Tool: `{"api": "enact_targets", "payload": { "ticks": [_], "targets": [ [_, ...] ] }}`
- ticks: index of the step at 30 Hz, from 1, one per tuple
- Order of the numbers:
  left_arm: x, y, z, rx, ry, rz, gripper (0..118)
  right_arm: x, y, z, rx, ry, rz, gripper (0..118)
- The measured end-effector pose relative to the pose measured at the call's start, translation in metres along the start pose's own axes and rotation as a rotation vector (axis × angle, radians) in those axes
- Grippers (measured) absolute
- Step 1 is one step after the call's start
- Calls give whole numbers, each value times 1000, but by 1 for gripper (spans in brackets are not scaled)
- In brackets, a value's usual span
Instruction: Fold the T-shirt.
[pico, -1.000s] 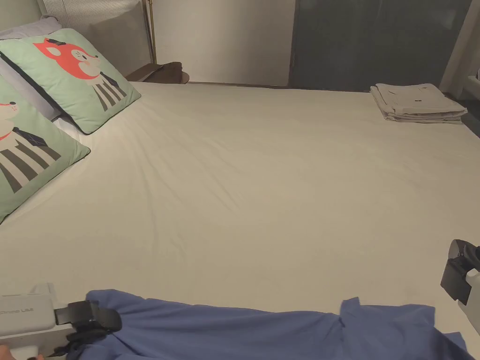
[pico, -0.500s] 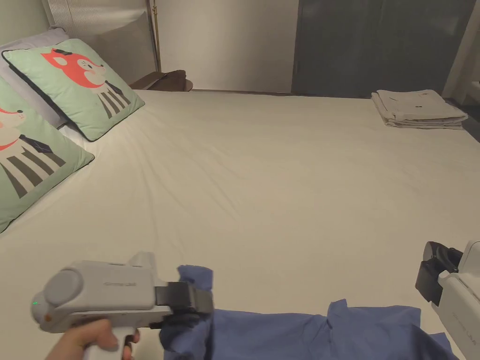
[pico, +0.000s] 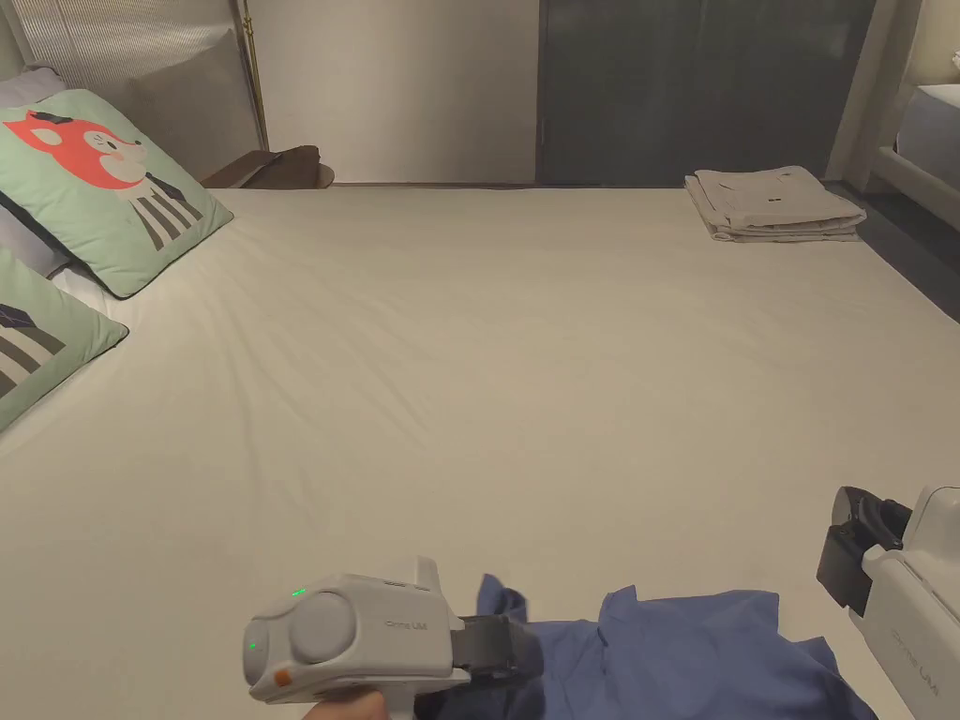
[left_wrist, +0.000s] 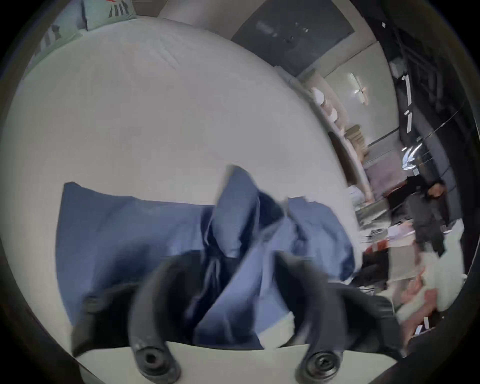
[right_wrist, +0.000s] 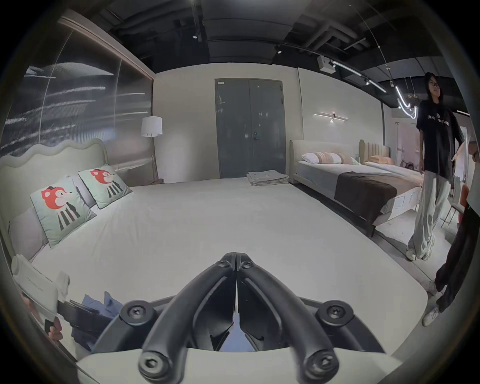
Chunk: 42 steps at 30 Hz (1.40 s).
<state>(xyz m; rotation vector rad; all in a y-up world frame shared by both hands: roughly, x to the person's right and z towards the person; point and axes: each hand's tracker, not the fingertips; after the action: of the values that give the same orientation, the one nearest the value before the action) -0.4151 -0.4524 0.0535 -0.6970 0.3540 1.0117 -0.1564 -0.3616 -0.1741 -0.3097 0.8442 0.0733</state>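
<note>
Left gripper (pico: 511, 649) at our 6 o'clock is clenched on bunched blue cotton T-shirt (pico: 694, 647) at the cream bed's (pico: 525, 375) near edge; right gripper (right_wrist: 236, 259), at 4 o'clock, is clenched empty. Folded beige clothes (pico: 773, 202) lie at 1 o'clock, fox-print cushions (pico: 108, 187) at 10.

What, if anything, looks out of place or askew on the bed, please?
The blue T-shirt lies bunched and creased at the bed's near edge, one side lifted in the left gripper. Otherwise, nothing stands out.
</note>
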Motion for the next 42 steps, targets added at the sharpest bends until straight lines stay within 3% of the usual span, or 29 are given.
{"api": "enact_targets", "payload": {
  "ticks": [2, 4, 6, 7, 9, 10, 12, 14, 22, 25, 30, 35, 42],
  "targets": [
    [-2, -1, 15, 55, -102, 41, 110, 3, -1, 0, -3, -3, -6, 0],
    [-11, -4, 34, 181, -119, 48, 110, 6, -2, 0, -5, -5, -16, 0],
    [-15, -9, 43, 272, -42, 12, 105, 9, -4, -1, -10, -4, -24, 0],
    [-7, -16, 47, 325, 35, -39, 91, 9, -5, -1, -12, -5, -29, 0],
    [-1, -27, 36, 369, 262, -163, 16, 12, -8, -4, -17, -1, -34, 0],
    [6, -36, 21, 362, 398, -251, 1, 12, -9, -4, -19, 0, -37, 0],
    [12, -49, 4, 317, 450, -361, 2, 12, -9, -3, -22, 4, -43, 0],
    [22, -64, -12, 281, 411, -423, 1, 13, -11, -2, -25, 5, -45, 0],
    [74, -98, -53, 189, 312, -522, 1, 25, -12, 2, -23, -14, -60, 0],
    [83, -95, -59, 106, 156, -436, 1, 28, -12, 4, -20, -20, -67, 0],
    [85, -88, -39, 158, 114, -423, 1, 32, -11, 5, -15, -30, -70, 0],
    [43, -56, 21, 232, -15, -274, 1, 27, -9, 4, -12, -25, -67, 0],
    [-70, -16, 95, 245, -156, 43, 2, 15, -10, -3, -22, 6, -55, 0]
  ]
}}
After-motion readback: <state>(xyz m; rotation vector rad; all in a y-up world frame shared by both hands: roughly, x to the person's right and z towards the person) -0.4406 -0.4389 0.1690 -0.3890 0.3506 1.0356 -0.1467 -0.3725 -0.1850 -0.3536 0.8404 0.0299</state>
